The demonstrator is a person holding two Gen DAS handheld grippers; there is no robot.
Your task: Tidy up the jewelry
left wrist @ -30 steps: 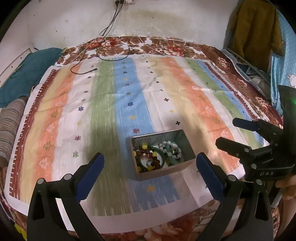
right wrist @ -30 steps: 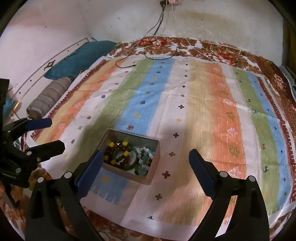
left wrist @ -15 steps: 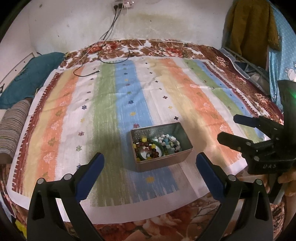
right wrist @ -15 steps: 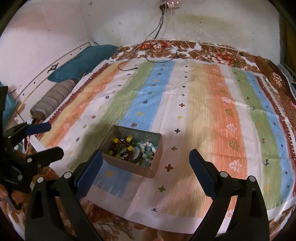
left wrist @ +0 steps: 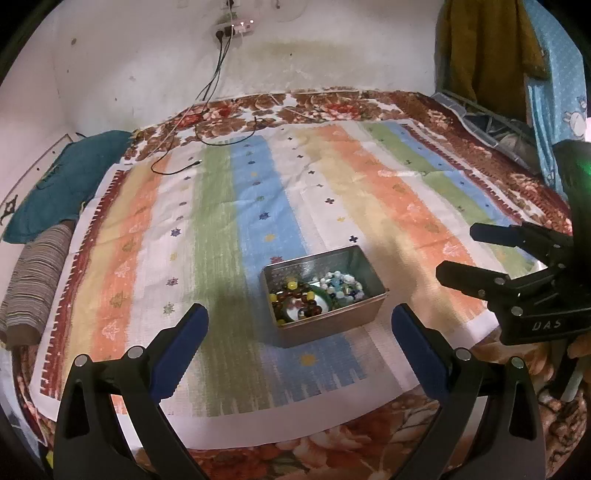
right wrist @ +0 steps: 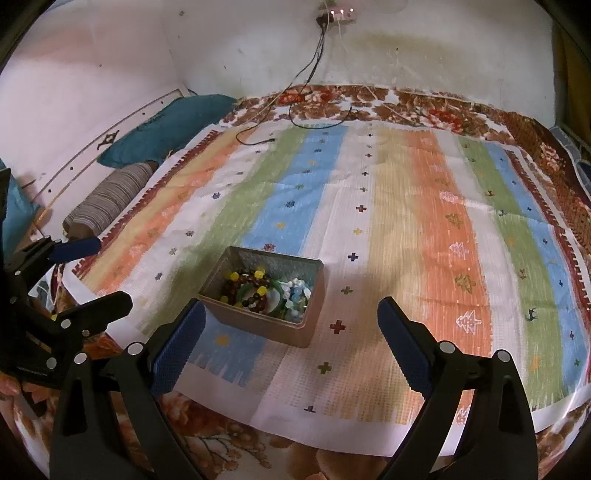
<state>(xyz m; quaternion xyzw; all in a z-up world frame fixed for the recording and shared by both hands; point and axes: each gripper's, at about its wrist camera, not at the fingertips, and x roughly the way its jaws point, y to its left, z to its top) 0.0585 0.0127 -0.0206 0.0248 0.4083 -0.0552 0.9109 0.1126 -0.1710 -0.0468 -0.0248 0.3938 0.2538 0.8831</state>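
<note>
A metal tin (left wrist: 325,295) sat on the striped mat (left wrist: 258,206), near the mat's front edge, where the blue stripe met the white one. The mat lay spread over a floral bedcover (left wrist: 321,110) on the bed. Inside the tin lay the jewelry: a dark brown bead bracelet (left wrist: 295,299) with yellow beads at the left, a white and blue bead bracelet (left wrist: 341,284) at the right, and a green bangle (left wrist: 320,295) between them, all touching and partly overlapping.

The left hand-held gripper (left wrist: 297,347) hovered above the mat's front edge, released, its blue-padded fingers (left wrist: 181,343) spread wide with nothing between them; the tin lay just beyond the gap. The right hand-held gripper (right wrist: 288,343) was likewise released and empty, its fingers (right wrist: 402,350) wide apart, with the tin (right wrist: 266,295) just ahead of its left finger. In the left wrist view the right hand-held gripper (left wrist: 476,254) appeared at the right edge, apart from the tin.

A teal pillow (right wrist: 166,125) and a striped bolster (right wrist: 107,199) lay at the bed's left side. Black cables (right wrist: 306,92) ran down from a wall socket (right wrist: 340,14) onto the bedcover, one end resting on the far part of the mat (right wrist: 406,206).
</note>
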